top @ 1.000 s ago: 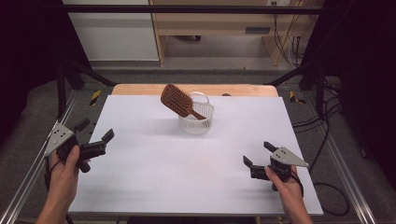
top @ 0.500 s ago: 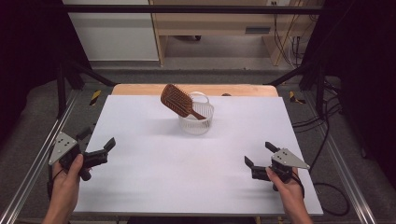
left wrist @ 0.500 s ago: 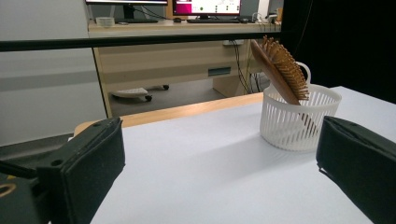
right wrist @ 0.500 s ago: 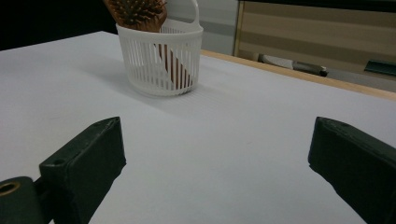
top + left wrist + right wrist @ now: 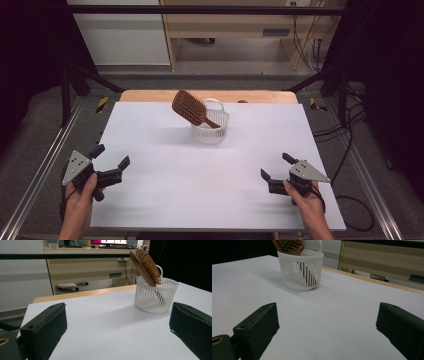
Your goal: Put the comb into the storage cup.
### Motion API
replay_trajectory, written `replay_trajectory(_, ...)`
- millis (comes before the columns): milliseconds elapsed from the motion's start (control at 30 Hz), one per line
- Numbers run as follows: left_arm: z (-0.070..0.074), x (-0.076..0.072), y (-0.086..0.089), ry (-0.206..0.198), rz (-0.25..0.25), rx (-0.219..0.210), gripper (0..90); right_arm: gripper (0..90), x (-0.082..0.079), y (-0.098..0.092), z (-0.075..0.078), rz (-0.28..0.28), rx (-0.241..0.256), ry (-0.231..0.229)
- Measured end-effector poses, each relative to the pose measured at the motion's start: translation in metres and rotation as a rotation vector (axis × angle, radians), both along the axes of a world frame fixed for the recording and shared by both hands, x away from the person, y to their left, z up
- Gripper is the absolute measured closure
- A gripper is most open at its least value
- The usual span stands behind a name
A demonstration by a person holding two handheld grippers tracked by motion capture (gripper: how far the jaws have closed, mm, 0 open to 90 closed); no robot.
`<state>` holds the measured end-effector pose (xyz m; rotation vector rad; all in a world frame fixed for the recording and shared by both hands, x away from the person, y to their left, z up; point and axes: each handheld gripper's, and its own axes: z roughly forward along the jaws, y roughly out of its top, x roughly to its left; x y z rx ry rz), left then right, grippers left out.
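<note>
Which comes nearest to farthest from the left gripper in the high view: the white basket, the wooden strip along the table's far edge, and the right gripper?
1. White basket, ahead and to the right of the left gripper, at the table's far middle, holding the hairbrush.
2. Right gripper, across the table at its near right.
3. Wooden strip, along the far edge behind the basket; its left end lies about as near as the basket.

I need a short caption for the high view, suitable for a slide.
Two open hand-held grippers, left and right, rest apart from a wooden hairbrush standing tilted in a white basket.
</note>
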<state>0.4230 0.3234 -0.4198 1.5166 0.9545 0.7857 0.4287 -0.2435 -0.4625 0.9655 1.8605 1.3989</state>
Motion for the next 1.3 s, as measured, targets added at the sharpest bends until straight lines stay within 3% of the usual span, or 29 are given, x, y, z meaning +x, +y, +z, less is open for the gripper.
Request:
replay_trajectory(500,-0.01,-0.002,-0.017,0.017,-0.031,0.045,1.4,4.2,-0.001,0.001,-0.001,0.01,0.007,-0.002)
replay_trajectory(967,-0.018,-0.01,-0.04,0.025,-0.102,0.065,1.6,3.6,-0.001,0.0,-0.002,0.01,0.033,0.003)
replay_trajectory(1300,-0.019,-0.021,-0.043,0.03,-0.099,0.009,1.8,3.5,0.001,-0.001,-0.002,-0.005,0.057,0.004)
